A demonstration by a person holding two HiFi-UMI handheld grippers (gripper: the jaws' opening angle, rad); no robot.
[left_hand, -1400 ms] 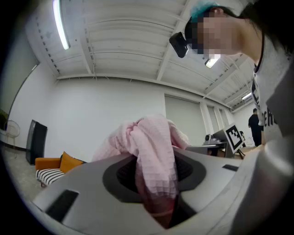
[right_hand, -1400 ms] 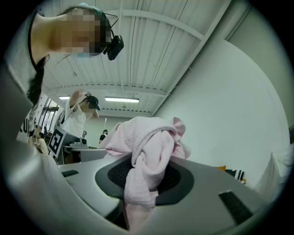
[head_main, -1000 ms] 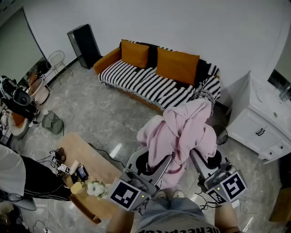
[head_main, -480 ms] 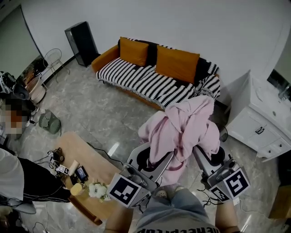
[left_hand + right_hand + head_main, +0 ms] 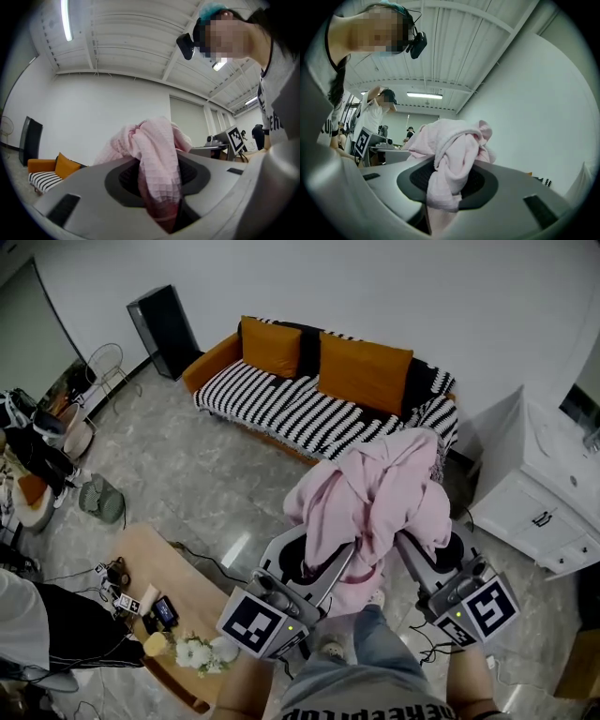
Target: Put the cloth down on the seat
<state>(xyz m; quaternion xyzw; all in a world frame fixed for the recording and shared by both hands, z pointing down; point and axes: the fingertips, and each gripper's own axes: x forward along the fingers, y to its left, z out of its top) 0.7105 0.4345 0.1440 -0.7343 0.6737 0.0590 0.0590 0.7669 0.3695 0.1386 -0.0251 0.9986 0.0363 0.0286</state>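
A bunched pink cloth (image 5: 380, 498) hangs in the air between my two grippers, over the floor in front of the sofa. My left gripper (image 5: 321, 559) is shut on one fold of the cloth (image 5: 154, 154), which runs down between the jaws. My right gripper (image 5: 424, 554) is shut on another bunch of the cloth (image 5: 449, 159). The sofa (image 5: 309, 418) stands against the far wall, apart from the cloth. Its seat has a black-and-white striped cover and two orange cushions (image 5: 364, 371) lean on its back. The sofa (image 5: 44, 176) also shows low at the left of the left gripper view.
A low wooden table (image 5: 159, 568) with flowers and small items stands at lower left. A black speaker (image 5: 164, 329) is left of the sofa, a white cabinet (image 5: 548, 493) at right. A seated person (image 5: 37, 615) and clutter fill the left edge. Grey floor lies before the sofa.
The cloth and both grippers have shifted slightly right and up in the head view. A leg has stepped forward under them. Both grips look the same.
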